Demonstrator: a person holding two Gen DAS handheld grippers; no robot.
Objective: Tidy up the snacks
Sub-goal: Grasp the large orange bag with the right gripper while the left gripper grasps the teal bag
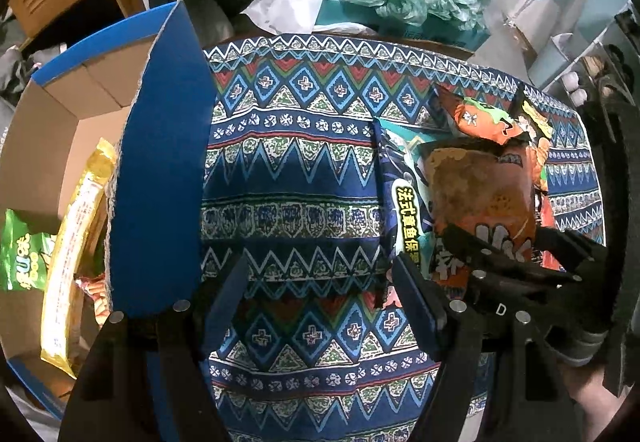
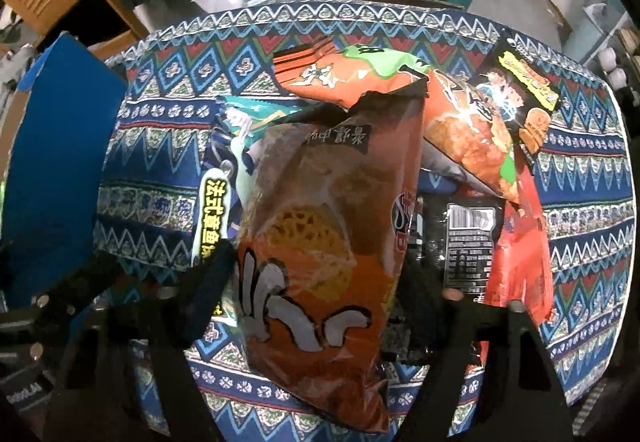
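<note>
Your right gripper is clamped on the brown-orange snack bag, holding it just above the pile of other packets: the teal bag, the orange-green one and a red packet, all on the patterned surface. Your left gripper hangs spread apart with nothing in it, over bare cloth beside the blue cardboard box, where a yellow packet and a green bag sit.
</note>
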